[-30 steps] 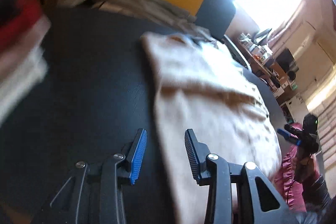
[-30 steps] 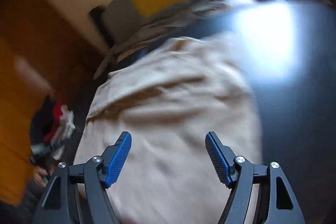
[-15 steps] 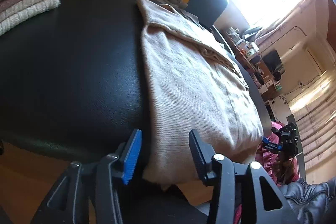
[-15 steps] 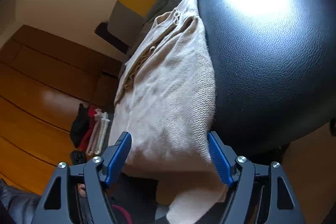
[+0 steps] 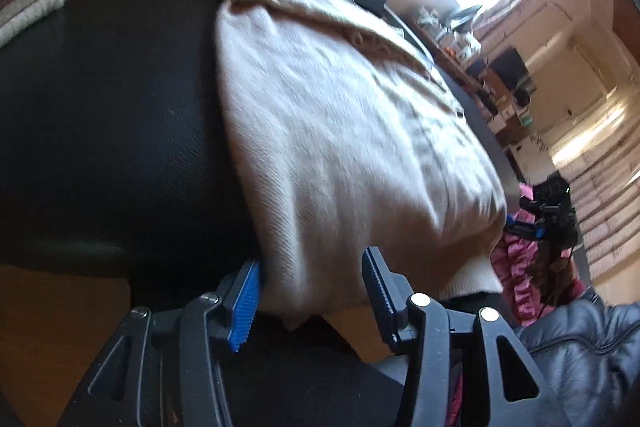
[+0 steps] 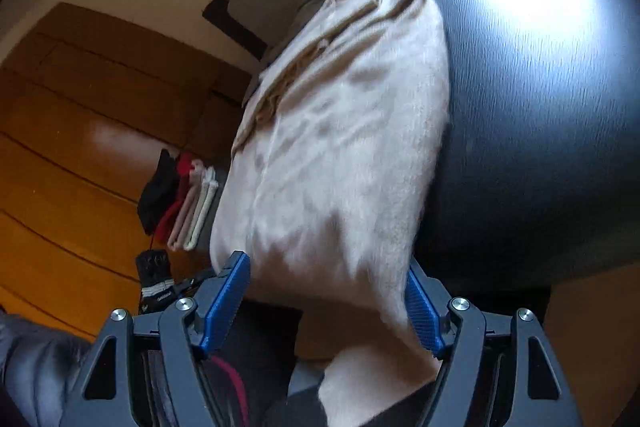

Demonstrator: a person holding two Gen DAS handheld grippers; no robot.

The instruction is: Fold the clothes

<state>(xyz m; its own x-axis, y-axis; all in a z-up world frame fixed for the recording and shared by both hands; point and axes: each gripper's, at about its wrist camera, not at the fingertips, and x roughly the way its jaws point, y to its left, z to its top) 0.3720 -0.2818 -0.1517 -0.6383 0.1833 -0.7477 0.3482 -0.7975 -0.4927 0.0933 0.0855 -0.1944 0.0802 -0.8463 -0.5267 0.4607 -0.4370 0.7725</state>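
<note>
Sweater [image 5: 340, 131]: I see its long axis running away from both claws, hem overhanging.
Surface: black leather table [image 5: 112, 115], wooden floor.
Left gripper [image 5: 312, 299]: parted, ungripped.
Right gripper [image 6: 328, 303]: parted, hem between.

The left gripper [image 5: 310, 301] and right gripper [image 6: 326, 305] share black skeletal frames, silver screws and ribbed blue pads [image 6: 226, 301]. A black padded sleeve [image 5: 584, 347] shows.

no readable text, labels or signs

The beige sweater [image 5: 344, 147] is soft, fine-ribbed knit cloth; the bench [image 5: 112, 115] beneath is glossy, black, leather-like; the floor [image 6: 60, 187] is polished wood.
</note>
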